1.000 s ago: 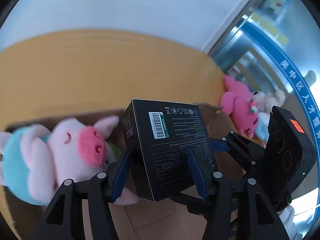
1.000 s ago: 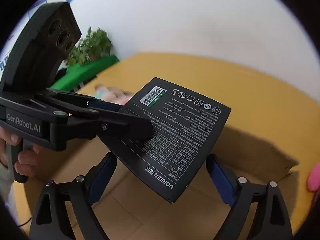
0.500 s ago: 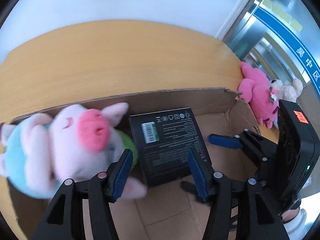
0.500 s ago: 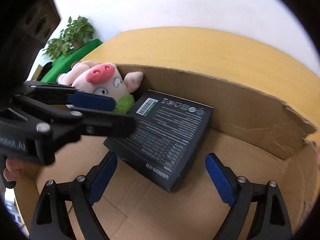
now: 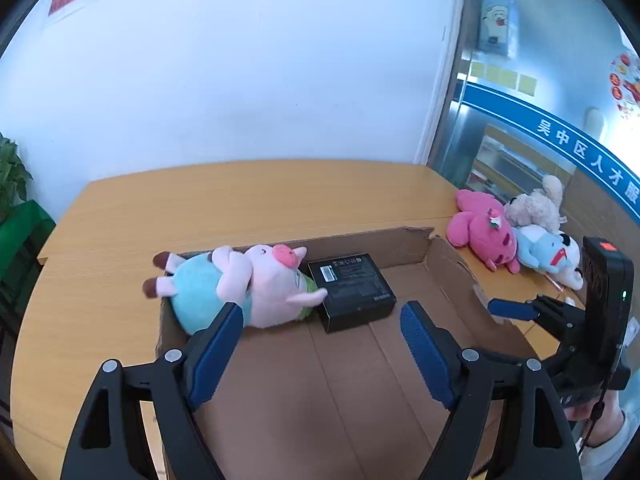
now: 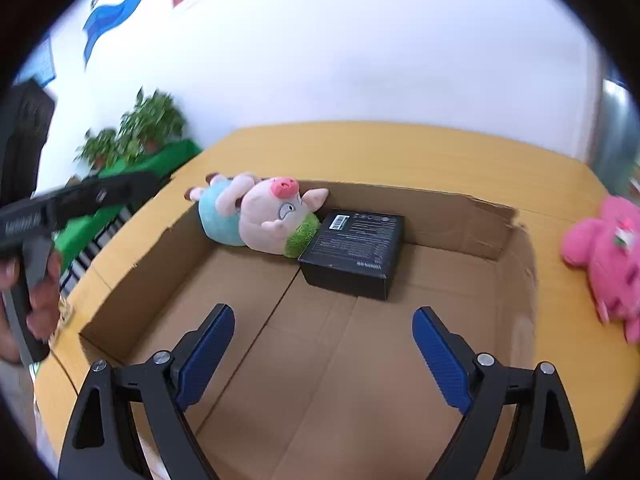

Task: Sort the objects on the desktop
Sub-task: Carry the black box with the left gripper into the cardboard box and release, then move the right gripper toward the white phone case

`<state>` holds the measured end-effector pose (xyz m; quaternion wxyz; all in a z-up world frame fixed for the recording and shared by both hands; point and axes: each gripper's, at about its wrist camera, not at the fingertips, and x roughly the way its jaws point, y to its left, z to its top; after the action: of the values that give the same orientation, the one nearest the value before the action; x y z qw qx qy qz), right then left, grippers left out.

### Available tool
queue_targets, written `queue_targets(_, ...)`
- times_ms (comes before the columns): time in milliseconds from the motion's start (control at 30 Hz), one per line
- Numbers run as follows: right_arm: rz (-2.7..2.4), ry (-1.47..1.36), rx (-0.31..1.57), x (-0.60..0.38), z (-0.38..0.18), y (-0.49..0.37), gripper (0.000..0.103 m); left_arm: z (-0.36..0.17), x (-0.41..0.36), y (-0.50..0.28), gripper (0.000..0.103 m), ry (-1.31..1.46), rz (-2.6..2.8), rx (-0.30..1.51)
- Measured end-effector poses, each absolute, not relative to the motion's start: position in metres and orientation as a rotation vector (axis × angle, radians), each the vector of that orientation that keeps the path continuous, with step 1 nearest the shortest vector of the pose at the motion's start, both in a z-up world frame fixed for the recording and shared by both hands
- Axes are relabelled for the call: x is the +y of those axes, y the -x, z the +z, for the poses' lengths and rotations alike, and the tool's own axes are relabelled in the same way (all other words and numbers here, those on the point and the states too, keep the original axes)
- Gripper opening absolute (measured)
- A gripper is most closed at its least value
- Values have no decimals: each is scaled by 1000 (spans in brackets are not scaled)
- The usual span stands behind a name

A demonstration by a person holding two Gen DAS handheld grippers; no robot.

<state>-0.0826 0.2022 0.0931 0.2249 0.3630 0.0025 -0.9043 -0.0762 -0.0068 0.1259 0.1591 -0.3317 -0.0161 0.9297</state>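
Observation:
A black product box (image 5: pixel 352 290) (image 6: pixel 354 246) lies flat inside the open cardboard box (image 5: pixel 448 264) (image 6: pixel 460 216), against its far wall. Beside it a pink pig plush (image 5: pixel 256 284) (image 6: pixel 264 216) in a teal shirt rests in the far left corner. My left gripper (image 5: pixel 322 328) hovers above the near part of the cardboard box, jaws opening, nothing between them. My right gripper (image 6: pixel 324 338) is also open and empty over the box floor. Both stand well back from the black box.
On the wooden table (image 5: pixel 240 196) right of the cardboard box lie a pink plush (image 5: pixel 484 236) (image 6: pixel 608 248), a beige plush (image 5: pixel 536 206) and a white-and-blue plush (image 5: pixel 552 256). A potted plant (image 6: pixel 148 124) and green stand sit past the table's left end. A white wall is behind.
The black box left my left gripper's jaws and now lies in the cardboard box. Both grippers pulled back and up, and the left jaws widened.

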Motion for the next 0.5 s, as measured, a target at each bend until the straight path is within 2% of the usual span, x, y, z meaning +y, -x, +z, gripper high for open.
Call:
queue_targets(200, -2553, -947, -43, 207, 94, 22, 92, 106, -14, 8, 83, 885, 2624, -51)
queue_targets(500, -2355, -1023, -80, 209, 50, -70, 92, 53, -33, -44, 83, 1054, 2506, -72)
